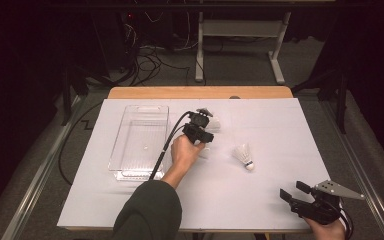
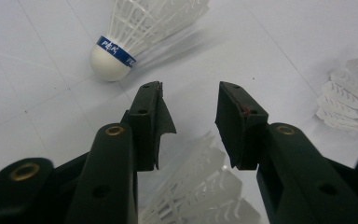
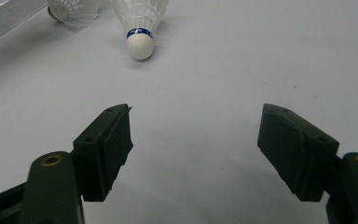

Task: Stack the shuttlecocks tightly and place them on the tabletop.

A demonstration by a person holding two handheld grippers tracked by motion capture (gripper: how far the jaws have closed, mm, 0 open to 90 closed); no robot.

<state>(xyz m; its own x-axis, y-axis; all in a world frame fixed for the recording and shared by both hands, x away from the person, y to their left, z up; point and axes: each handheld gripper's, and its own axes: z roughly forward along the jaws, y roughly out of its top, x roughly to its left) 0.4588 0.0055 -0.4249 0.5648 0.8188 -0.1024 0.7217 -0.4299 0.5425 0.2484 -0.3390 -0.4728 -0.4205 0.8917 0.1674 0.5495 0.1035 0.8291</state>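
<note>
Three white shuttlecocks lie on the white table sheet. One with a blue band (image 1: pixel 243 155) rests right of centre, also at the top of the right gripper view (image 3: pixel 140 28). My left gripper (image 1: pixel 200 127) hovers at mid-table, jaws open (image 2: pixel 190 93) over the feathers of a shuttlecock (image 2: pixel 200 186) lying beneath the gap. Another shuttlecock with a blue band (image 2: pixel 121 42) lies just past its left jaw, and a third one's feathers (image 2: pixel 349 102) show at the right. My right gripper (image 1: pixel 293 190) sits near the front right corner, wide open (image 3: pixel 196 112) with nothing in it.
A clear plastic tray (image 1: pixel 139 142) with nothing in it stands left of the left gripper; its edge (image 3: pixel 4 18) shows in the right gripper view. The wooden table edge (image 1: pixel 200 92) runs along the back. A black cable (image 1: pixel 162 150) trails from the left gripper.
</note>
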